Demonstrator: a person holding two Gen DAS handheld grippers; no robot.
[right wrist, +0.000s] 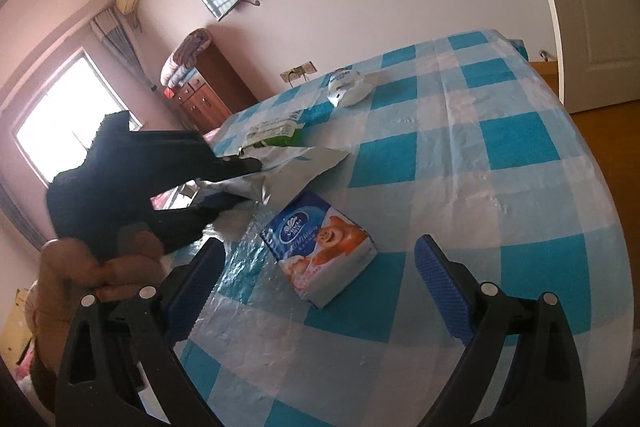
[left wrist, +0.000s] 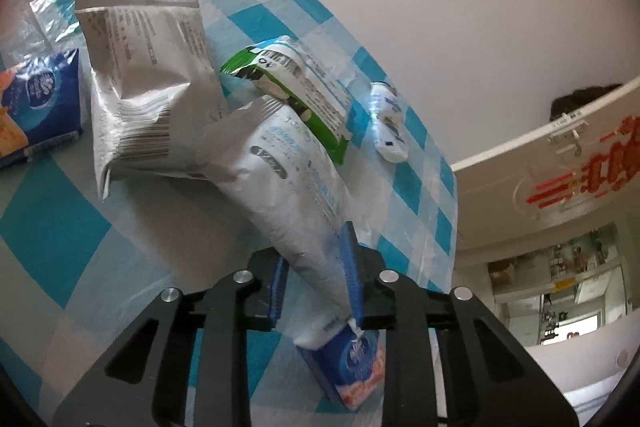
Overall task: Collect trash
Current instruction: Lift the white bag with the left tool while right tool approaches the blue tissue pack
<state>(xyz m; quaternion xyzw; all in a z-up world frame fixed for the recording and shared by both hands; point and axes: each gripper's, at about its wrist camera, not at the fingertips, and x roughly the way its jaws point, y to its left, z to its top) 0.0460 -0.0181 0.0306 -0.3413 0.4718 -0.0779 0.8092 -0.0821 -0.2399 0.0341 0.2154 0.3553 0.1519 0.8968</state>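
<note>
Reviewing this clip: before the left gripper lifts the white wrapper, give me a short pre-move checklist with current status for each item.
1. Left gripper shut on the long white wrapper: ok.
2. Wrapper clear of neighbours: not ok; its far end touches the crumpled white bag and the green packet.
3. Right gripper open and holding nothing: ok.
4. Blue tissue pack lies in front of the right gripper, untouched: ok.
5. Small white packet remains at the far side of the checked tablecloth: ok.
6. Trash container in view: cannot tell.

The left hand-held gripper (left wrist: 316, 291) is clamped tight, while the right hand-held gripper (right wrist: 320, 281) gapes wide.
</note>
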